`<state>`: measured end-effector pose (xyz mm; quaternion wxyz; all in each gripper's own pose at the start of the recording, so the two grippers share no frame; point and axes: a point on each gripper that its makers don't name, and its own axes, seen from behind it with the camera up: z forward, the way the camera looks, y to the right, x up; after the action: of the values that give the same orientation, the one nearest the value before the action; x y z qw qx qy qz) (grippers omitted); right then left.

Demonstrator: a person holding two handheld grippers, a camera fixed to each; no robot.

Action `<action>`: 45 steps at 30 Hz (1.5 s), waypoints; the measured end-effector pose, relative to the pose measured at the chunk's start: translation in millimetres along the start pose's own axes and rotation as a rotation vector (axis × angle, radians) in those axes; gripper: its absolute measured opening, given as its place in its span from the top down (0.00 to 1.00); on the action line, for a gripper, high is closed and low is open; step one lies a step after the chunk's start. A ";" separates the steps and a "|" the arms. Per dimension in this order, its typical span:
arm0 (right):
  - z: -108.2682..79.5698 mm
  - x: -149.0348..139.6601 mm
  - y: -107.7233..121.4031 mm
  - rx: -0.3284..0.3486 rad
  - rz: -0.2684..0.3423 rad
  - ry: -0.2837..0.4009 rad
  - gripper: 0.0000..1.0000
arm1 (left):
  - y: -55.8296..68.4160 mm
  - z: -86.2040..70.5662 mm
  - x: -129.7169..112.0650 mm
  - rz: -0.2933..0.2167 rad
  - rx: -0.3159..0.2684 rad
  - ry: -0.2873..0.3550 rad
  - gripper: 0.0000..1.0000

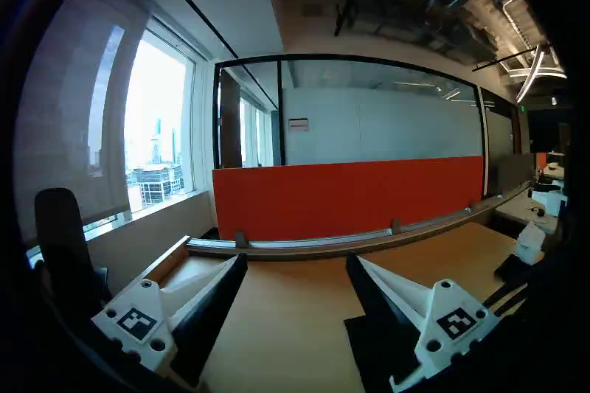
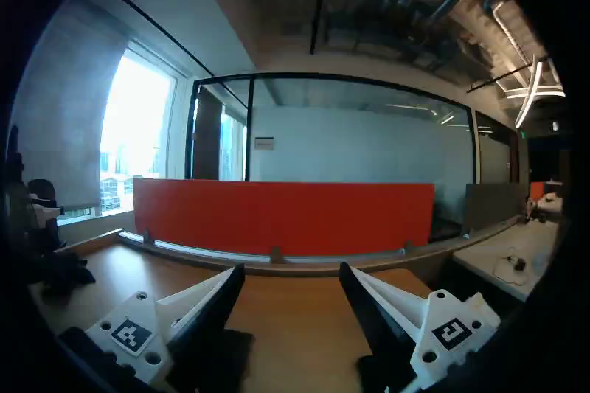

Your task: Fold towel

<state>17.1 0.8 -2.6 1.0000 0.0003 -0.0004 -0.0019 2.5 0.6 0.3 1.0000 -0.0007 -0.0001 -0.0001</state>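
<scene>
A dark patch (image 1: 369, 345) lies flat on the worktop (image 1: 295, 334) under the right-hand finger of my left gripper (image 1: 295, 260). A similar dark shape (image 2: 236, 349) sits low beneath the fingers of my right gripper (image 2: 291, 268). I cannot tell whether either is the towel. Both grippers are spread wide with nothing between the fingers, and bare wooden worktop (image 2: 295, 327) shows in each gap. Straight ahead of both, at the far edge of the worktop, stands an orange-red divider panel (image 1: 346, 197) (image 2: 280, 216), with a glass wall (image 1: 383, 113) behind it. To the left of my left gripper are a black chair back (image 1: 63, 245) and a bright window (image 1: 155, 120).
</scene>
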 end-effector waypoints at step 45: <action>-13.0 -34.2 -90.3 0.456 -0.207 -0.298 0.00 | 70.3 -8.9 -42.3 0.103 -0.351 -0.236 0.01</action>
<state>-17.4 -89.4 -15.7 0.9575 0.2247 -0.1477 -0.1040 -39.8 70.9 -8.7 0.9763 -0.1748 -0.1169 0.0510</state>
